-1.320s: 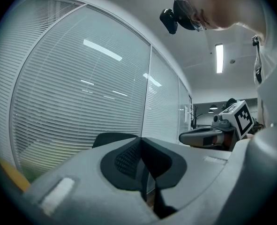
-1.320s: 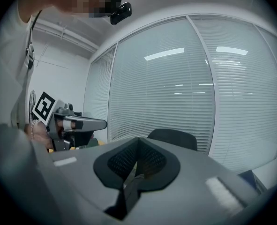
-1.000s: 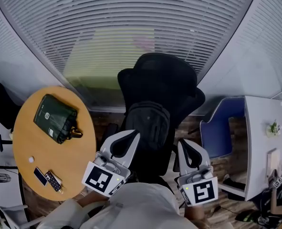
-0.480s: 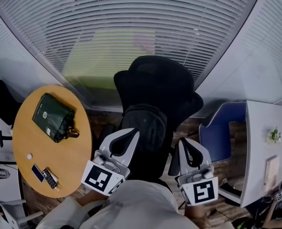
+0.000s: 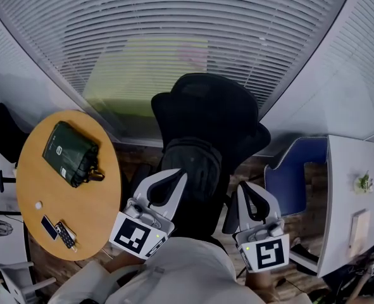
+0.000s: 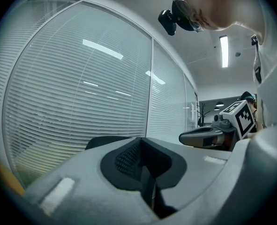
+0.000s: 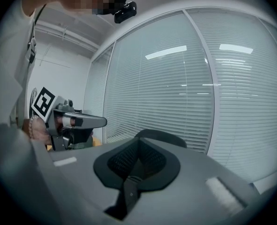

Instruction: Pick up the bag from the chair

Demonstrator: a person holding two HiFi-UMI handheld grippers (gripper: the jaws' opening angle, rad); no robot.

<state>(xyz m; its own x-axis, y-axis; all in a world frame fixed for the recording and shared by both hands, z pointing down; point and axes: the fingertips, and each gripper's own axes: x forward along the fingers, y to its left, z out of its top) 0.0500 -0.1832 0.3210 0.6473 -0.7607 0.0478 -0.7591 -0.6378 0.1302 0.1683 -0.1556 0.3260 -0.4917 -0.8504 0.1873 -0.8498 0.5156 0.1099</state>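
Both claws are up in front of me, roughly level. My left gripper point(image 5: 176, 177) has its jaws pressed together with nothing in them, and my right gripper point(image 5: 245, 189) is the same: closed and empty, with only the blinds point(image 5: 174, 24) and the chair top beyond. The bag point(image 5: 196, 160), a black backpack, sits on the seat of the chair point(image 5: 205, 103), upright against the backrest. From the head view, the left gripper's tip overlaps the bag's left side and the right one sits just beside its right side; I can't tell whether either touches. Off to my left, a round table point(image 5: 28, 189) carries a green pouch point(image 5: 69, 154) near its far edge and two small flat items point(image 5: 50, 228) at its near edge
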